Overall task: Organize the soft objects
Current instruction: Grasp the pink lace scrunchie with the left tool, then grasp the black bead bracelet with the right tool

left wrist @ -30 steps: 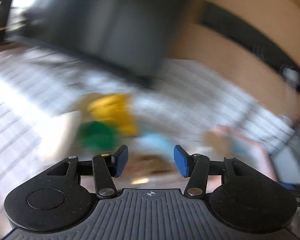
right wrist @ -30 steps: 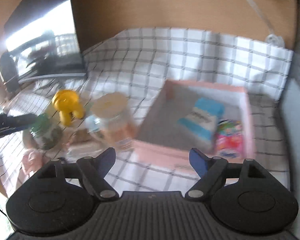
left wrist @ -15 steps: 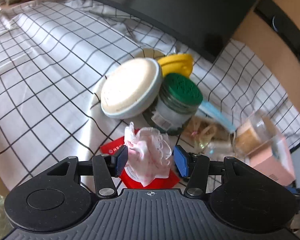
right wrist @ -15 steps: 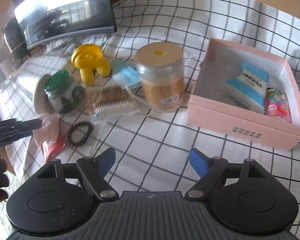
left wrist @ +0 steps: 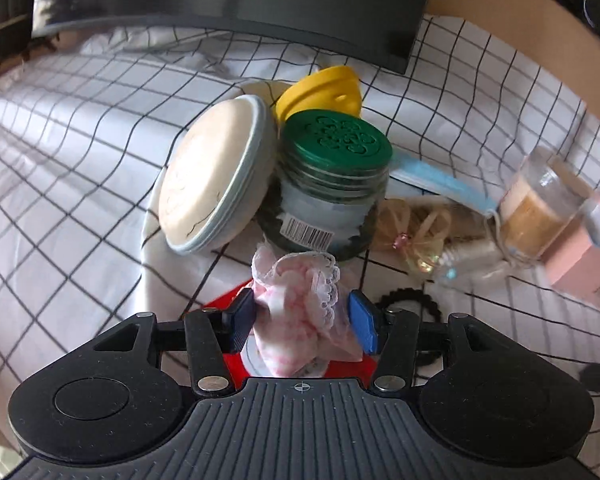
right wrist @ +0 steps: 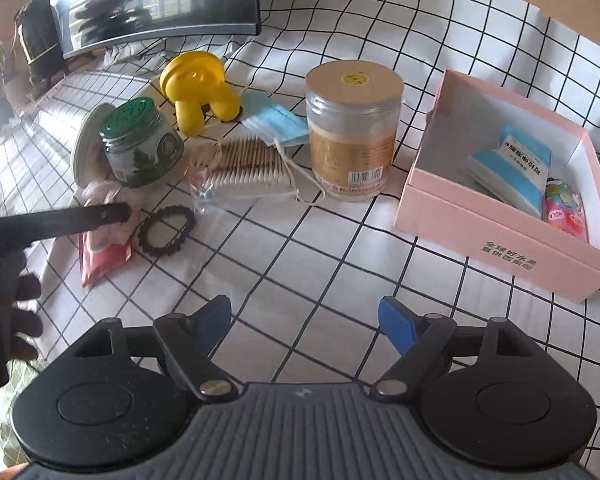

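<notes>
While the pink-and-white lace cloth [left wrist: 300, 308] lies bunched on a red packet [right wrist: 104, 254] on the checked bench [left wrist: 80, 200], the left tool [left wrist: 303, 322] brackets it with its blue pads [left wrist: 363, 322] spread wide, one on each side. The left pad sits right against the fabric; whether either pad presses it cannot be told. In the left wrist view the cloth sits at 6 o'clock, just beyond the tool's body. A green-lidded jar [left wrist: 332, 184] stands directly behind the cloth at 12 o'clock from it, a round cream tin [left wrist: 212, 172] leans on the jar at 10 o'clock, and a black hair tie [left wrist: 410, 300] lies at 3 o'clock.

In the right wrist view the left tool's dark finger [right wrist: 80, 218] reaches in from 9 o'clock, angled down onto the cloth, with a dark-gloved hand [right wrist: 8, 288] behind it. The right tool [right wrist: 304, 322] hovers with its jaws spread and nothing between them, tipped down over bare bench. A pink box [right wrist: 500, 240] sits at 2 o'clock, a tall clear jar [right wrist: 354, 128] at 12 o'clock.
</notes>
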Tool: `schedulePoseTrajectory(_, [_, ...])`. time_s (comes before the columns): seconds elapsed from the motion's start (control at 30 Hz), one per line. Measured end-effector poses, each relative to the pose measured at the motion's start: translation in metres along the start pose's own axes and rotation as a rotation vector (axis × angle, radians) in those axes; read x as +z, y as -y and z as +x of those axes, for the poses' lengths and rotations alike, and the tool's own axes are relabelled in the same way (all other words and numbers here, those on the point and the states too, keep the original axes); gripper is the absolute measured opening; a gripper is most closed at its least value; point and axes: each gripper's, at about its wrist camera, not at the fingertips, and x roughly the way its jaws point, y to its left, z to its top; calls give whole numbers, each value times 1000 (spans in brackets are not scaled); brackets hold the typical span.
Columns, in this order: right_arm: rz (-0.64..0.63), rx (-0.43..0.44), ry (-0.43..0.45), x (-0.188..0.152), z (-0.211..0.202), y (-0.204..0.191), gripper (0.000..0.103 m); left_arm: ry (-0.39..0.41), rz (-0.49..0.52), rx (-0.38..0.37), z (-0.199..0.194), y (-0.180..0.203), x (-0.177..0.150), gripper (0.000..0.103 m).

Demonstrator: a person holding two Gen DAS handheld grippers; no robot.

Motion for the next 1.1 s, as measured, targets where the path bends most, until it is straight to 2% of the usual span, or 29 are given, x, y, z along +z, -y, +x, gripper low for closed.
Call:
schedulePoseTrajectory(0.13, [-25, 35, -15, -3, 2, -3, 81, -1, 36, 28, 7, 7, 4, 53])
schedulePoseTrajectory(0.2, [-49, 60, -12, -3, 2, -8, 81, -1, 43, 38, 6, 8, 5, 41])
schedulePoseTrajectory(0.27, [-90, 78, 12, -1, 2, -17, 81, -4, 2, 16, -1, 4, 4, 28])
schedulePoseTrajectory(0.47, [-230, 124, 81, 18, 19, -49, 81, -20, -74, -59, -44, -10, -5, 24])
schedulePoseTrajectory(0.53, [-248, 135, 95, 25, 31, -57, 70, -24, -83, -84, -60, -12, -10, 24])
schedulePoseTrajectory(0.57, [-256, 145, 88, 31, 40, -62, 52, -27, -89, -93, -67, -13, -14, 24])
schedulePoseTrajectory(0.6, [-261, 153, 75, 34, 48, -65, 42, -32, -98, -103, -71, -14, -18, 24])
schedulePoseTrajectory(0.73, [-259, 163, 59, 45, 73, -77, 41, -77, -152, -130, -79, -20, -35, 24])
schedulePoseTrajectory(0.83, [-258, 170, 37, 48, 86, -83, 38, -98, -151, -155, -83, -19, -42, 24])
schedulePoseTrajectory(0.93, [-316, 142, 48, 45, 86, -88, 9, -106, -131, -177, -84, -13, -43, 24])
schedulePoseTrajectory(1.1, [-323, 173, 23, 37, 62, -73, 6, -130, -98, -231, -81, 3, -40, 24])
